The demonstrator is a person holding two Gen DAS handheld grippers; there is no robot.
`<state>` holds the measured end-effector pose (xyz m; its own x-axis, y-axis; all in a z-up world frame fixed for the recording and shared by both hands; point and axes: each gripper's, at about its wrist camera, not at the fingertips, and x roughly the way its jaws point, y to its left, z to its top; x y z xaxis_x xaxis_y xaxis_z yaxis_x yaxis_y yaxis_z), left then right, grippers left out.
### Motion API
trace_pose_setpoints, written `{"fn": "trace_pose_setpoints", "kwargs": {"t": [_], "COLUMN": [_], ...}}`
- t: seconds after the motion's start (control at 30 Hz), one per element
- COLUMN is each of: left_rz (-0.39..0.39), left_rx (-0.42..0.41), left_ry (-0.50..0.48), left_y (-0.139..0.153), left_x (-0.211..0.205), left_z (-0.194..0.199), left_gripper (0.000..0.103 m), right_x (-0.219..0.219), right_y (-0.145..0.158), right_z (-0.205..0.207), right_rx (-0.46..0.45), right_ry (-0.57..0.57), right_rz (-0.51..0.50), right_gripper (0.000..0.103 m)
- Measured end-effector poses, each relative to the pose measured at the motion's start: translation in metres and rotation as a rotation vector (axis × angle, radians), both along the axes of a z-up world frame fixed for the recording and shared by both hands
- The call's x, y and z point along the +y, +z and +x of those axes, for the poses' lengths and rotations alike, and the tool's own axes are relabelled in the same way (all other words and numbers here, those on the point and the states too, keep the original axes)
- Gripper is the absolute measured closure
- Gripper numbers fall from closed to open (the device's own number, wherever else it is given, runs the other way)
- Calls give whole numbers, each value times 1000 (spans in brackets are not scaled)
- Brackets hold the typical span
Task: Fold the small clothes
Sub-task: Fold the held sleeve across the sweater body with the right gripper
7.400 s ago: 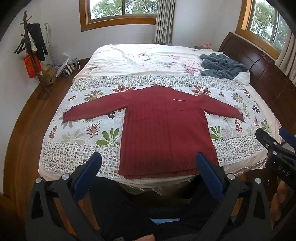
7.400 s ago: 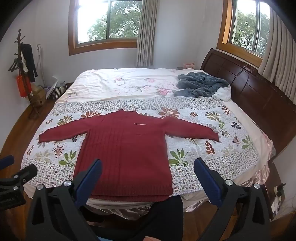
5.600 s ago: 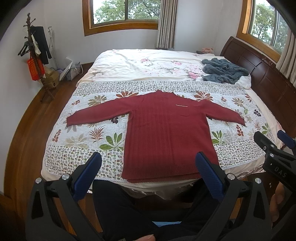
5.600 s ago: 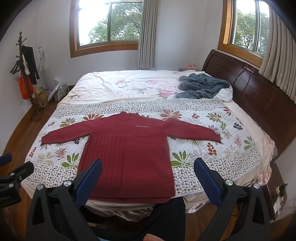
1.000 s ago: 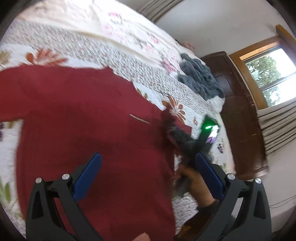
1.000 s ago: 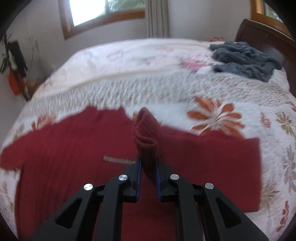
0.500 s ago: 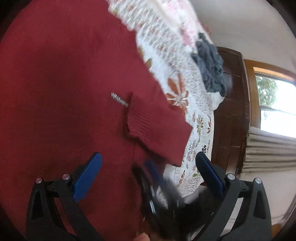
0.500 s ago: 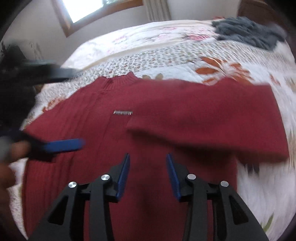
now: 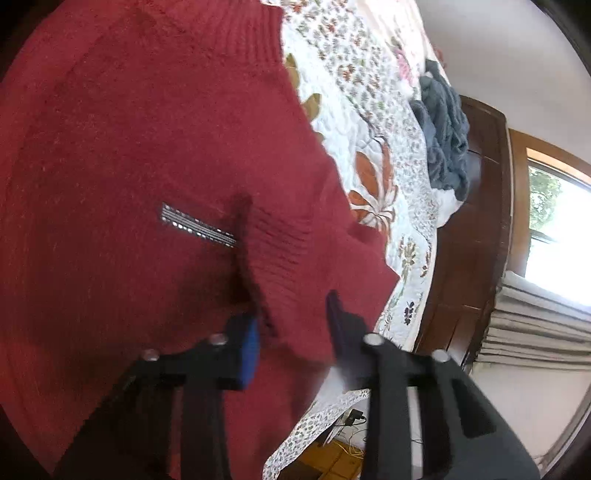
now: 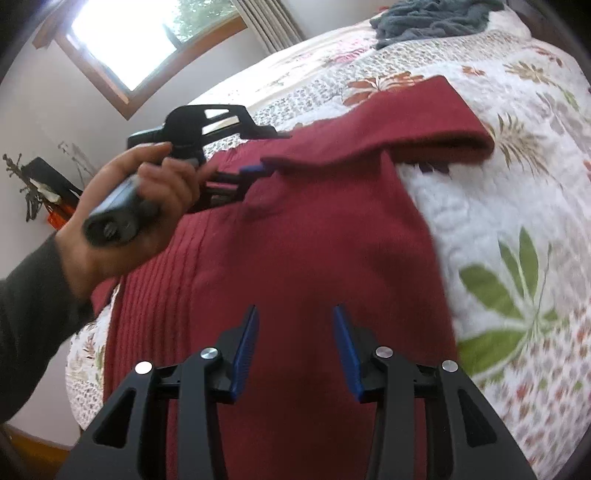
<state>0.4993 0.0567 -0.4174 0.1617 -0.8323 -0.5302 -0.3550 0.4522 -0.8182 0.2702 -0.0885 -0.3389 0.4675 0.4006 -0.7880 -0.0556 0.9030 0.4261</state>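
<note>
- Saw a red sweater (image 9: 129, 155) spread flat on a flowery quilt (image 9: 373, 122), filling the left and middle of the left wrist view.
- Saw one sleeve (image 9: 295, 258) folded back over the sweater's chest, its ribbed cuff lying in the middle of that frame, touching the end of a small shiny silver strip (image 9: 197, 225).
- Could read no letters on that strip; looked like rows of tiny dots only.
- Found the left gripper (image 9: 291, 325) at the bottom middle, jaws partly apart with the edge of the sleeve between them; could not tell whether pinching the cloth or not.
- Showed only in this view: dark wooden headboard (image 9: 472, 221) at the right, and cables on the floor at the bottom.
- Showed only in the right wrist view: a hand (image 10: 125, 218) at the left of the frame gripping the left gripper's handle, with a dark cuff below it.
- Saw the right gripper (image 10: 295, 343) at the bottom middle there, jaws partly apart and holding nothing, above the sweater's body (image 10: 295, 258).
- Saw the fold of the sleeve (image 10: 406, 122) from the side at the upper right, lying on the quilt (image 10: 517, 221).
- Spotted a grey-blue blanket (image 10: 428, 16) bunched at the top right, also in the left wrist view at upper right.
- Spotted a window (image 10: 147, 40) at the upper left.
</note>
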Motion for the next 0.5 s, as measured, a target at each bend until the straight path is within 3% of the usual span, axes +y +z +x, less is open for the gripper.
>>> {"fn": "trace_pose_setpoints", "kwargs": {"t": [0.03,0.2,0.33,0.5], "left_rz": [9,31,71,132], "left_rx": [0,-73,-200,-290], "left_ry": [-4,2,0,19], "left_y": [0,30,86,135], "left_x": [0,18,49,100], "left_z": [1,1,-1,-3], "left_gripper": [96,96,96,96], "right_x": [1,-3,-6,-5], "right_y": [0,5,14,20], "right_z": [-4,-14,-15,-12], "right_rx": [5,14,-8,-14], "right_ry": [-5,-32,-27,-35], "right_rz": [8,26,14,25], "right_gripper": [61,60,60,60]}}
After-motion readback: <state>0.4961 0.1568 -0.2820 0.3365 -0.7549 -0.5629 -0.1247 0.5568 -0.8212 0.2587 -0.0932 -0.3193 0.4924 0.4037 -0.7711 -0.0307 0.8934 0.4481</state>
